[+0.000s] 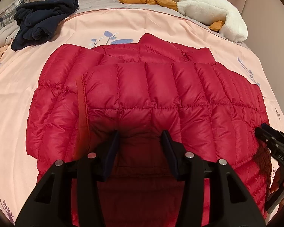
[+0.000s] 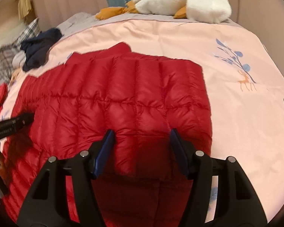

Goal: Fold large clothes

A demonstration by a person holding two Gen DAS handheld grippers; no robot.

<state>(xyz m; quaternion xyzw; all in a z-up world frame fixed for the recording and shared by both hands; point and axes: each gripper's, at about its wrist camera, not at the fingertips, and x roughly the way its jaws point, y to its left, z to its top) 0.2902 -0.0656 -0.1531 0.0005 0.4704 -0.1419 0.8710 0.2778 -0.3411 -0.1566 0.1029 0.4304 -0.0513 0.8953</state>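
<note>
A red quilted puffer jacket (image 1: 142, 87) (image 2: 111, 94) lies spread on the pink bedspread (image 1: 161, 24) (image 2: 246, 128), with one part folded over its middle. My left gripper (image 1: 141, 138) is at the near edge of that fold, and its blue pads press a thick puff of jacket from both sides. My right gripper (image 2: 142, 136) pinches another puff of the near edge, close to the jacket's right side. Each gripper shows in the other's view: the right one (image 1: 261, 130) at the jacket's right edge, the left one (image 2: 26, 119) at its left.
A crumpled navy garment (image 1: 45, 22) (image 2: 39, 49) lies at the back left beside a plaid pillow (image 1: 1, 19). A white plush goose (image 1: 208, 13) (image 2: 179, 1) rests at the head of the bed. A hand (image 1: 280, 179) holds the right gripper's handle.
</note>
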